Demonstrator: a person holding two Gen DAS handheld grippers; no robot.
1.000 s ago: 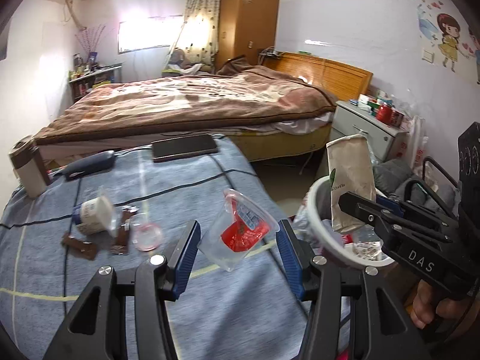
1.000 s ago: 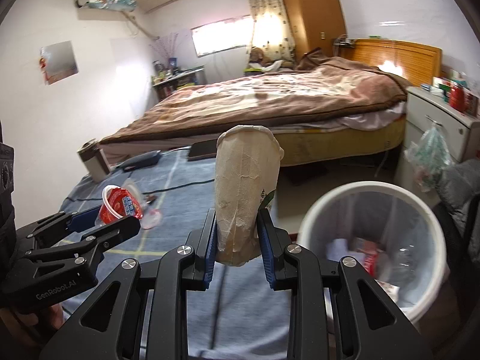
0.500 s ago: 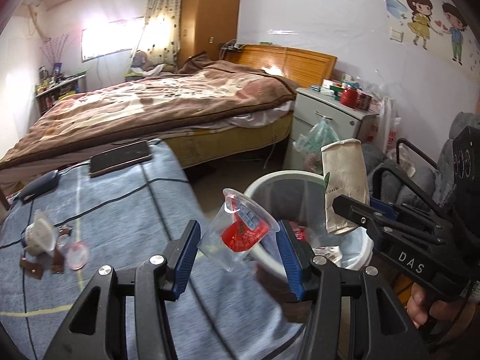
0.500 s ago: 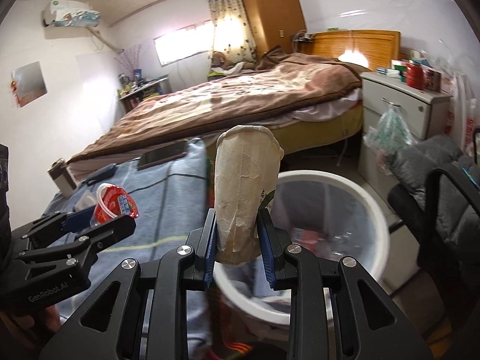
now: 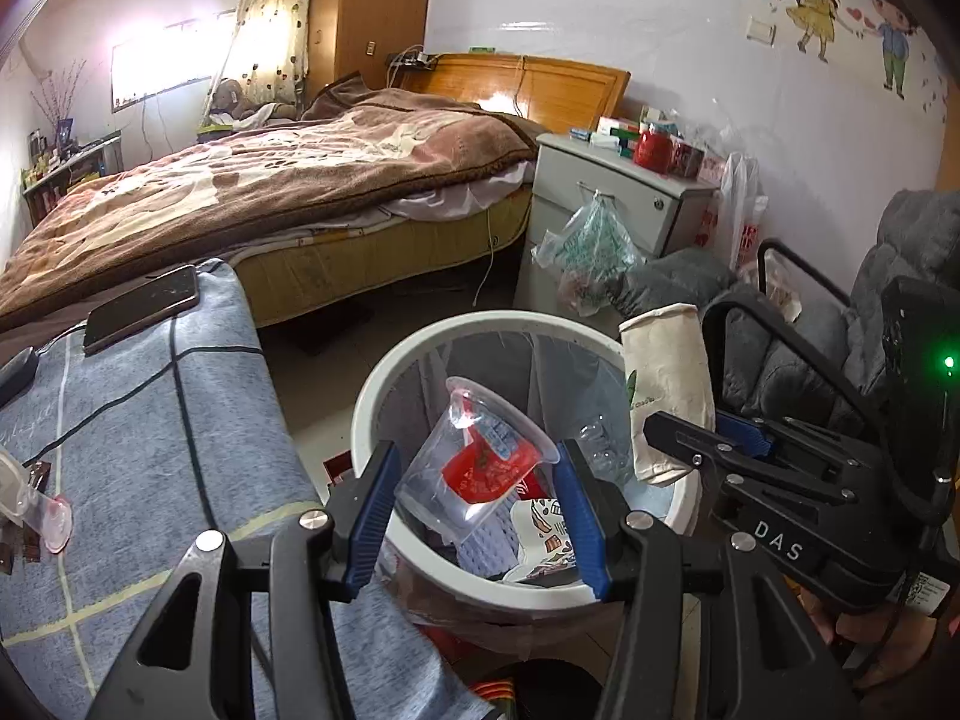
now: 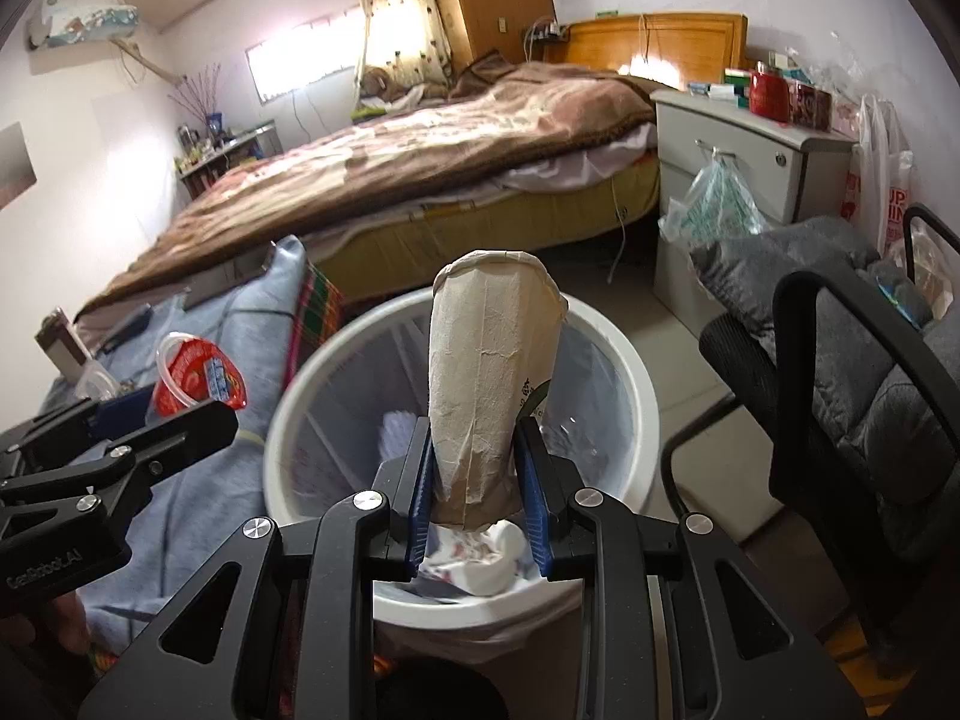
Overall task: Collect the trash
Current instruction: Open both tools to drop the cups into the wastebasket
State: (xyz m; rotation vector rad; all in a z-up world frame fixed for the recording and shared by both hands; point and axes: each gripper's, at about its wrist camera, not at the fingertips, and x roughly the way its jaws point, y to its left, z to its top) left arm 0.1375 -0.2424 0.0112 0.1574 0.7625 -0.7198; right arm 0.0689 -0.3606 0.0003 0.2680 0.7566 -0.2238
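Left tool (image 5: pixel 474 495) is what I read first: its blue pads (image 5: pixel 373 495) sit on either side of a clear plastic cup (image 5: pixel 465 462) with a red printed label, and the cup hangs tilted between them. I cannot tell whether both pads press the cup wall, so I cannot tell if this tool is clamped. The cup is over the open mouth of the white trash bin (image 5: pixel 384 384), toward the rim nearest the camera.

My right tool (image 6: pixel 477 492) is clamped on a crumpled paper cup (image 6: pixel 489 372), mouth pointing away from the camera, pads tight against its narrow end. From the right wrist view the paper cup stands over the bin's opening; from the left wrist view it appears at the bin's far-right rim.

Inside the bin I see a clear liner and several discarded items, among them a printed paper cup (image 5: pixel 543 525) and white crumpled material (image 6: pixel 489 564).

Left of the bin is the worktop (image 5: pixel 150 420) under a blue-grey checked cloth. On it, well away from the bin, lie a dark phone (image 5: pixel 141 306) and, at the far-left edge, a small clear lid with a pink rim (image 5: pixel 51 525). Beyond the bin stand a bed with a brown blanket (image 5: pixel 252 180) and a grey nightstand (image 5: pixel 612 198). Right of the bin is a black armchair with grey padding (image 6: pixel 858 384).
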